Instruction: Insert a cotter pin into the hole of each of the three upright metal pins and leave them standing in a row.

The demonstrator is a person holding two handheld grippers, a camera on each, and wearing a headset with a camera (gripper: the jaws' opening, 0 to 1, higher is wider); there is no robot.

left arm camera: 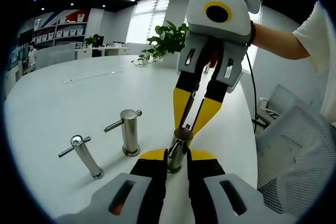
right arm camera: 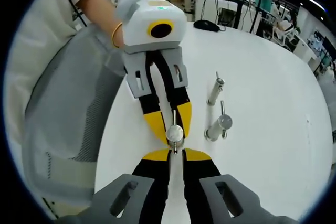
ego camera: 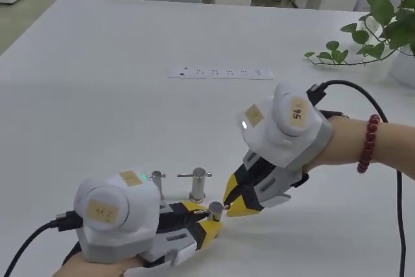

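Left gripper (ego camera: 211,220): nearest the person, low on the left of the head view. Its jaws are clamped on the shaft of the third metal pin (ego camera: 216,211), one yellow tip on each side in its own view (left arm camera: 177,156).
Third metal pin: upright on the white table (ego camera: 97,82), between the two grippers, and nearer the person than the other two.
Right gripper (ego camera: 232,204): angled down from the right, with its yellow tips drawn together at that pin's head (right arm camera: 175,134). They pinch a thin cotter pin (ego camera: 227,207); how far it sits in the hole is too small to tell.
Wrist behind the right gripper: wears a red bead bracelet (ego camera: 369,144).
Middle metal pin (ego camera: 198,185): upright just beyond the held one, apart from it, with a cotter pin (left arm camera: 113,125) through its head.
Left-hand metal pin (ego camera: 156,183): upright beside the middle one, also with a cotter pin (left arm camera: 68,149) across its top.
Power strip (ego camera: 220,72): white, flat on the table, well beyond the pins.
Potted plant (ego camera: 382,24): at the far right edge of the table.
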